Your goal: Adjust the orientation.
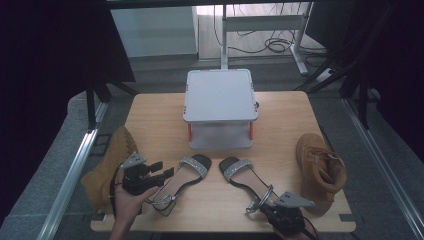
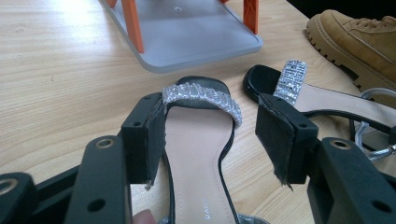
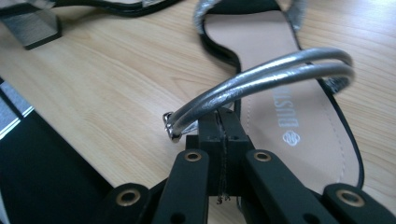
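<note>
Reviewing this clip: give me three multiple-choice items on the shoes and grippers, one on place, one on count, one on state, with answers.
1. Where is the grey two-tier stand with orange legs?
A. at the table's far middle
B. at the near left corner
C. on the floor

2. How many tan suede lace-up boots are there?
A. one
B. two
C. four

3. How does the left gripper stand?
A. shut on a boot
B. open over the left black sandal with the rhinestone strap
C. shut on the stand

Answers: 1 A, it stands beyond both sandals in the high view. 2 B, one boot at the left edge, one at the right. 3 B, its jaws stand apart either side of the insole.
</note>
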The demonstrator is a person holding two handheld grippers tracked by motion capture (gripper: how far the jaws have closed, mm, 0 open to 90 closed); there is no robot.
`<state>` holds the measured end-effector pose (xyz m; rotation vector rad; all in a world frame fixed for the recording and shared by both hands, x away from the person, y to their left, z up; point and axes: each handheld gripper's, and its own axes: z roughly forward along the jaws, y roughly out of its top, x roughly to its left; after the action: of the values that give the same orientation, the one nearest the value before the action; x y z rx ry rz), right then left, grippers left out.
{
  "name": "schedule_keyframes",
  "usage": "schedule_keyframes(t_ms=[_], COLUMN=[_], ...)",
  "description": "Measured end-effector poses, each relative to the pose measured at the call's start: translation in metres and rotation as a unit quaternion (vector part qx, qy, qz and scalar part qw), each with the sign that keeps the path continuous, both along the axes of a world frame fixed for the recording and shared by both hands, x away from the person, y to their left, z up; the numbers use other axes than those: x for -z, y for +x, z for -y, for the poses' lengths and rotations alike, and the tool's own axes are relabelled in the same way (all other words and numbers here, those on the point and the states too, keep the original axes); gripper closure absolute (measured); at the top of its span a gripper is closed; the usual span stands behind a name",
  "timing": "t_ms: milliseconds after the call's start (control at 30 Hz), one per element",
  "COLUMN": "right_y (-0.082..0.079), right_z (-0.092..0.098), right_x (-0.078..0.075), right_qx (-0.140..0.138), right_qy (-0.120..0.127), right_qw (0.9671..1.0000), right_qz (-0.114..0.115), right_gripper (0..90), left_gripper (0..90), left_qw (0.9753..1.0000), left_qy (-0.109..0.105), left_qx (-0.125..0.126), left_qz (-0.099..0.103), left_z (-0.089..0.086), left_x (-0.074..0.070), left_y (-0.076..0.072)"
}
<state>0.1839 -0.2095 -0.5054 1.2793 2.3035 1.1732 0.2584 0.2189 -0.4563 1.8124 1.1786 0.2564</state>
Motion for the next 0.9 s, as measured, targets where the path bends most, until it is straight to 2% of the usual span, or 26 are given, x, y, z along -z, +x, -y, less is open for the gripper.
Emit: schedule_keyframes(t_ms=[267, 433, 567, 700, 900], right_y=[-0.007, -0.013, -0.018, -0.017, -0.011], right_z=[0.010, 0.018, 0.027, 0.031, 0.032], right_x=[-0.003, -0.010, -0.023, -0.030, -0.028], right_qx=[-0.001, 0.005, 0.006, 0.009, 0.015], right_qy=[0.010, 0.021, 0.035, 0.038, 0.035], right_qw=[0.9999, 0.9997, 0.9988, 0.9982, 0.9985], right_qz=[0.006, 0.015, 0.035, 0.045, 0.040], right_gripper=[89.9, 89.9, 89.9, 89.9, 89.5], left_gripper=[42.3, 42.2, 42.2, 42.1, 42.0], left_qw=[0.9999, 1.0000, 1.0000, 1.0000, 0.9999], left_qy=[0.009, 0.010, 0.007, 0.010, 0.015], left_qx=[0.005, 0.002, -0.003, -0.001, 0.006], left_qz=[0.000, -0.002, 0.000, -0.001, -0.004], left_z=[0.004, 0.003, 0.000, 0.002, 0.008], left_x=[0.002, 0.004, 0.003, 0.004, 0.006], left_y=[0.000, 0.001, 0.000, 0.001, 0.000])
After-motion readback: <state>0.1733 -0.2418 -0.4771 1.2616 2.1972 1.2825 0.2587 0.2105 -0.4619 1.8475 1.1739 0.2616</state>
